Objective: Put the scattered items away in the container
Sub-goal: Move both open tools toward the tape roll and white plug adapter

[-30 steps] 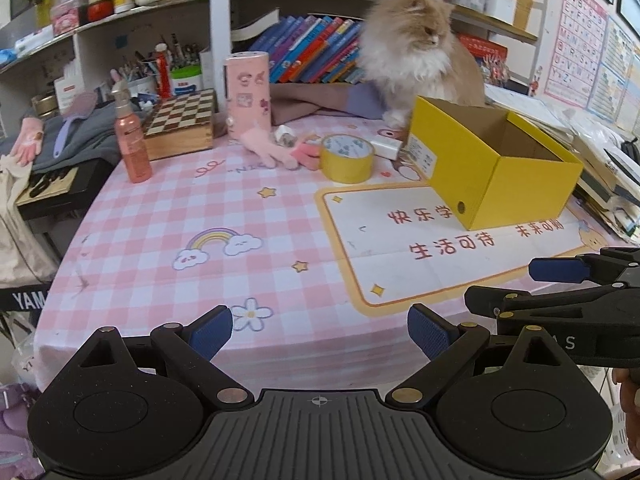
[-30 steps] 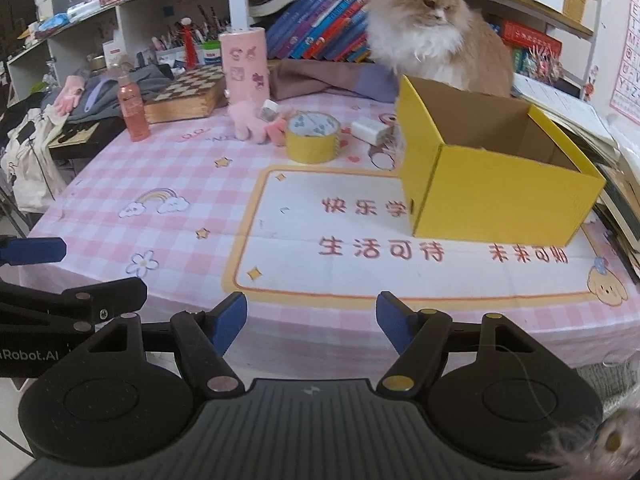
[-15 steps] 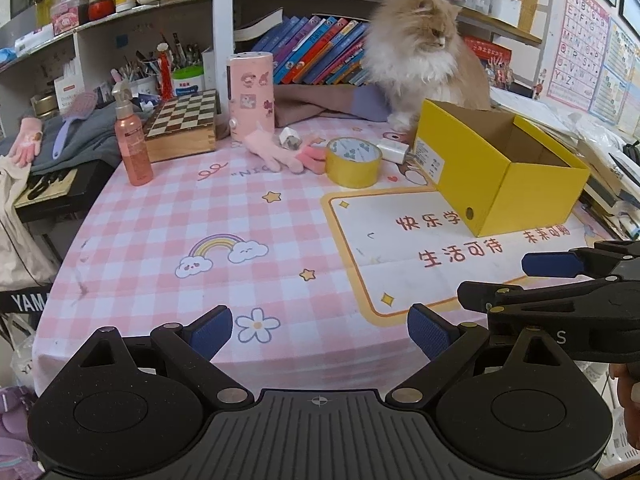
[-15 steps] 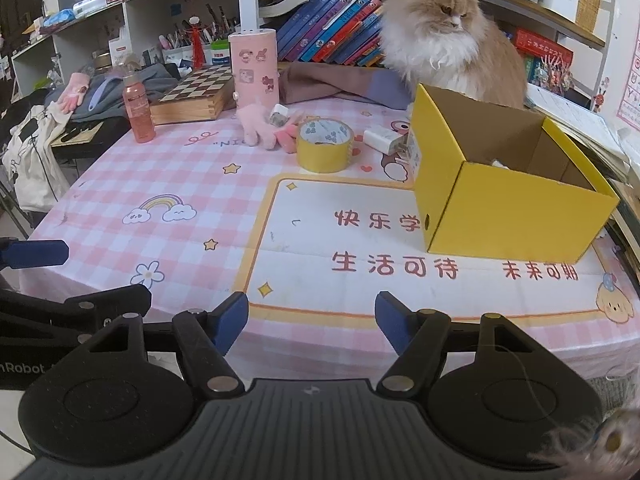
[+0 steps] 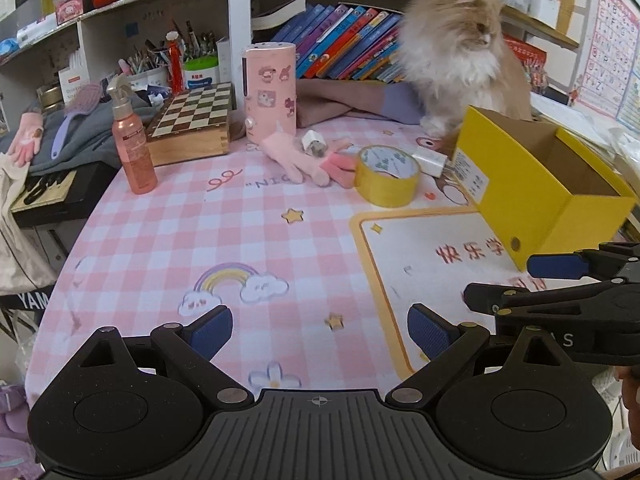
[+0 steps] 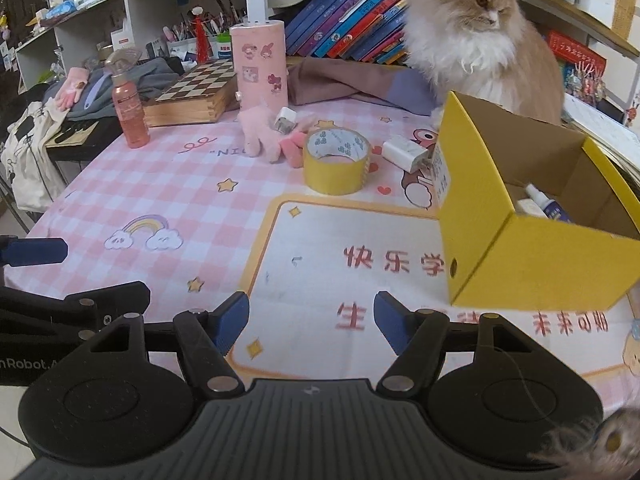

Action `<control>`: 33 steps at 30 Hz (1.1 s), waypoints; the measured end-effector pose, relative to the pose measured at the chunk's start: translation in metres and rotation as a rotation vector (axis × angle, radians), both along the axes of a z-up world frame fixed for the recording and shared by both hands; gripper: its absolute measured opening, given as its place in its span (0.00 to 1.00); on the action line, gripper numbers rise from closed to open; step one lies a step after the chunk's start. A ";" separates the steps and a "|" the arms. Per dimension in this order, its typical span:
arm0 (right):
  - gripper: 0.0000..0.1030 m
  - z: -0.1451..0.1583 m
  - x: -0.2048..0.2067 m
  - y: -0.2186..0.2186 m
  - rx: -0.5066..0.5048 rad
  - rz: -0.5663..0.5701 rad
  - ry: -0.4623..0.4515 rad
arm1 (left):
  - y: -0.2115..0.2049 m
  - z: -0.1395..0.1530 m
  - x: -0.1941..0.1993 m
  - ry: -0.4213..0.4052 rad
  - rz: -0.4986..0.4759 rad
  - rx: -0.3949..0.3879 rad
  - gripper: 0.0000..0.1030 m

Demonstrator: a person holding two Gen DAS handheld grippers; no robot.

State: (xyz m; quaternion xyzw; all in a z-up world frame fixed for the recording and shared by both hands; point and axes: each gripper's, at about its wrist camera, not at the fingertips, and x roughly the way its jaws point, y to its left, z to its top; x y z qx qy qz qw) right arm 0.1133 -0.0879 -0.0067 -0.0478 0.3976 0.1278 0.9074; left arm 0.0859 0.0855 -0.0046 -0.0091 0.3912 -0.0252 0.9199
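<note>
Both wrist cameras look forward and downward from the near table edge, low and close; the left sits further left; both share the tape roll point(image 5: 387, 176), yellow box point(image 6: 532, 216) and cat point(image 6: 476, 28).

tape roll point(image 6: 336, 162) left of box point(image 6: 532, 264) | cat point(image 6: 476, 36) behind box
</note>
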 end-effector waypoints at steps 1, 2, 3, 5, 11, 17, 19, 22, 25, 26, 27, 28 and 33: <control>0.66 -0.001 0.007 0.000 0.000 0.001 0.002 | 0.001 -0.001 0.006 0.001 0.006 -0.001 0.93; 0.66 -0.001 0.013 -0.001 0.001 0.002 0.005 | 0.002 -0.001 0.013 0.003 0.013 -0.002 0.93; 0.66 -0.002 0.018 -0.001 0.001 0.003 0.008 | 0.003 -0.002 0.020 0.004 0.019 -0.002 0.93; 0.66 -0.003 0.030 -0.002 0.002 0.005 0.012 | 0.005 -0.004 0.034 0.005 0.029 0.000 0.93; 0.66 -0.006 0.069 -0.001 -0.004 0.008 0.013 | 0.008 -0.007 0.078 -0.002 0.037 0.019 0.93; 0.66 -0.013 0.107 0.003 -0.004 -0.003 0.009 | 0.007 -0.004 0.128 -0.021 0.018 0.025 0.93; 0.66 -0.016 0.120 0.005 -0.003 -0.007 0.009 | 0.006 -0.004 0.147 -0.026 0.002 0.025 0.93; 0.67 -0.021 0.138 0.009 0.000 -0.020 0.010 | 0.004 -0.006 0.174 -0.023 -0.016 0.025 0.93; 0.75 -0.027 0.157 0.011 0.003 -0.038 0.009 | 0.003 -0.011 0.200 -0.014 -0.030 0.018 0.92; 0.79 -0.028 0.162 0.012 0.003 -0.041 0.006 | 0.003 -0.014 0.210 -0.011 -0.031 0.016 0.92; 0.81 -0.030 0.167 0.013 0.004 -0.044 0.004 | 0.004 -0.017 0.219 -0.007 -0.029 0.014 0.91; 0.82 -0.031 0.172 0.014 0.004 -0.046 0.003 | 0.005 -0.019 0.227 -0.002 -0.025 0.010 0.91; 0.82 -0.043 0.194 0.020 0.004 -0.053 0.015 | 0.007 -0.033 0.269 0.013 -0.007 -0.007 0.80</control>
